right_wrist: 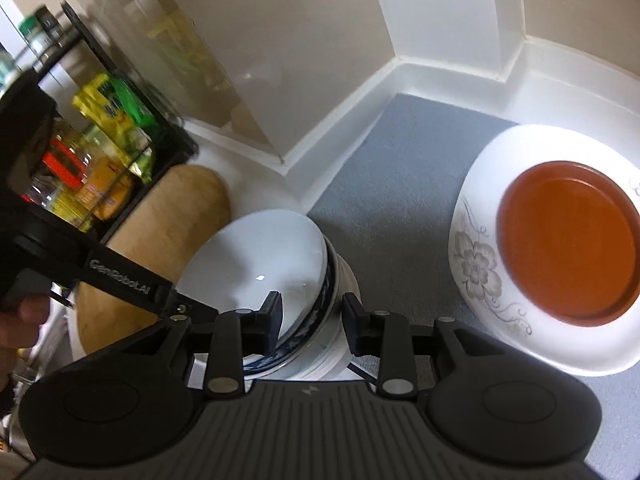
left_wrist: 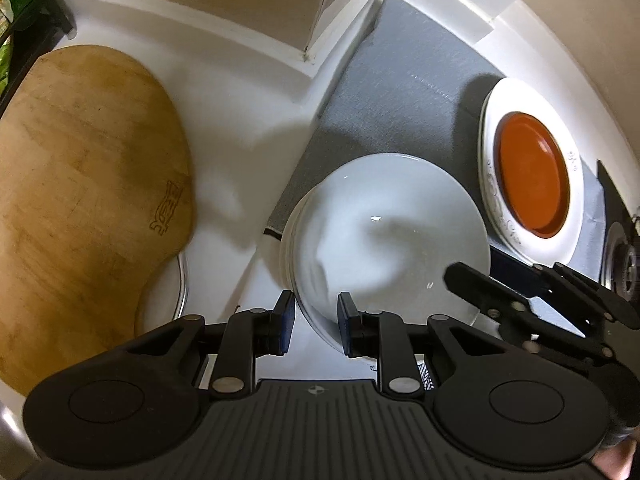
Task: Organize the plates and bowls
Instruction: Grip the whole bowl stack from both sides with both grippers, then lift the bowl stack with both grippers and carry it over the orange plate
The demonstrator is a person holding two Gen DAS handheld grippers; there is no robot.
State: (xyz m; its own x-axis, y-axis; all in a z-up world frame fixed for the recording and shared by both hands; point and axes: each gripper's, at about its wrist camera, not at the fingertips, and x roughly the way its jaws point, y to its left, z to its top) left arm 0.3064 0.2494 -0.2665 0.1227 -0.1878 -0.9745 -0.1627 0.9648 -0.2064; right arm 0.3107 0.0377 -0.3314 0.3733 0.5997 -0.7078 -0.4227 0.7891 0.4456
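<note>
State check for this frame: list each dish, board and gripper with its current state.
White plate stack: piled, partly on grey mat.
Orange plate: nested in floral bowl.
Cutting board: lying flat.
Left gripper: fingers open astride the stack's rim.
Right gripper: fingers open astride the stack's rim.

Bowl stack (left_wrist: 384,232) was set on mat (left_wrist: 400,100); saucer (left_wrist: 530,176) nested in floral bowl (left_wrist: 580,216) at 2 o'clock; cutting board (left_wrist: 80,184) at 9 o'clock.

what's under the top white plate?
Under the white plate sits a blue-rimmed dish, then a stack of white bowls on the grey mat. How many bowls is hidden.
</note>
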